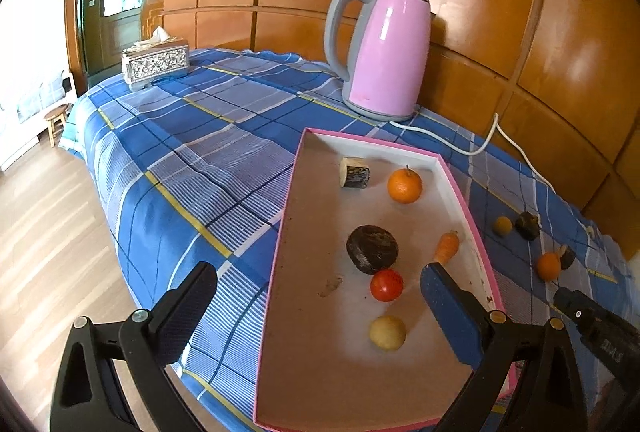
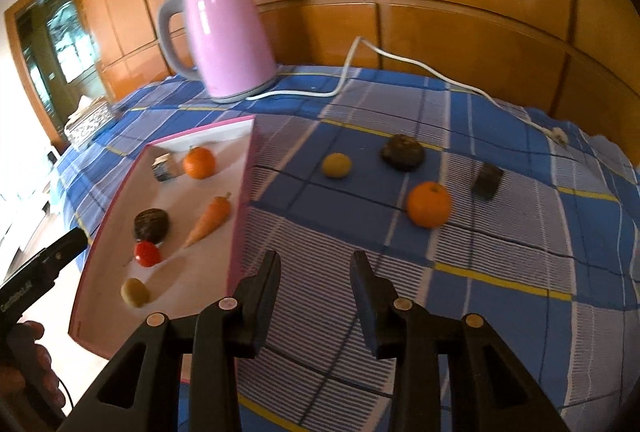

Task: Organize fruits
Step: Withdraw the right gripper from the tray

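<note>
Tilting downward, the right gripper (image 2: 316,268) hangs empty, jaws apart, above the tablecloth (image 2: 500,252).

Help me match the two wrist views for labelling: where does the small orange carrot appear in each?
Left wrist: the small orange carrot lies against the right wall of the pink-rimmed tray, right of centre.
Right wrist: it lies left of centre, inside the tray's right wall.
Shared landmark: the pink electric kettle, behind the tray in both.
</note>
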### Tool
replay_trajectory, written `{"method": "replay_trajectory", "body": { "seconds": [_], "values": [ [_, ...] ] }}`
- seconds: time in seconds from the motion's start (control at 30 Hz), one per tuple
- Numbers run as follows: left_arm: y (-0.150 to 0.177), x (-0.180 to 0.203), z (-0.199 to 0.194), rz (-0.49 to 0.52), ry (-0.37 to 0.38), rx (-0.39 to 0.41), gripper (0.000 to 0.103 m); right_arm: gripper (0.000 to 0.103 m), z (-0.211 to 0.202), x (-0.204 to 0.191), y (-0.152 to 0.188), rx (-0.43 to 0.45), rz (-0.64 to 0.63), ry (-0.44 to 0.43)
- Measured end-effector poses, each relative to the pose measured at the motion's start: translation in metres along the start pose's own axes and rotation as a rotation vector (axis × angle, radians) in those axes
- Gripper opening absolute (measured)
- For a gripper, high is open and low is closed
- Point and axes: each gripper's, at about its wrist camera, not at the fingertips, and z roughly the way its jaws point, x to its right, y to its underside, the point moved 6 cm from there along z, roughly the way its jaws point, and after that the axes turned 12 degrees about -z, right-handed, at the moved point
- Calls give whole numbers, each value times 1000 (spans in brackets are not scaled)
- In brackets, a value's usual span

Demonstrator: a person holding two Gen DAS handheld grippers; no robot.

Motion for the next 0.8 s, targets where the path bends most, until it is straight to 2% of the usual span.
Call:
{"method": "replay_trajectory", "body": {
  "seconds": [0.47, 0.8],
  "values": [
    [10, 22, -3, 71, 28, -24, 102, 36, -10, 49, 18, 5, 105, 111],
    [13, 48, -5, 130, 90, -48, 102, 36, -20, 106, 45, -12, 225, 227]
  ]
}}
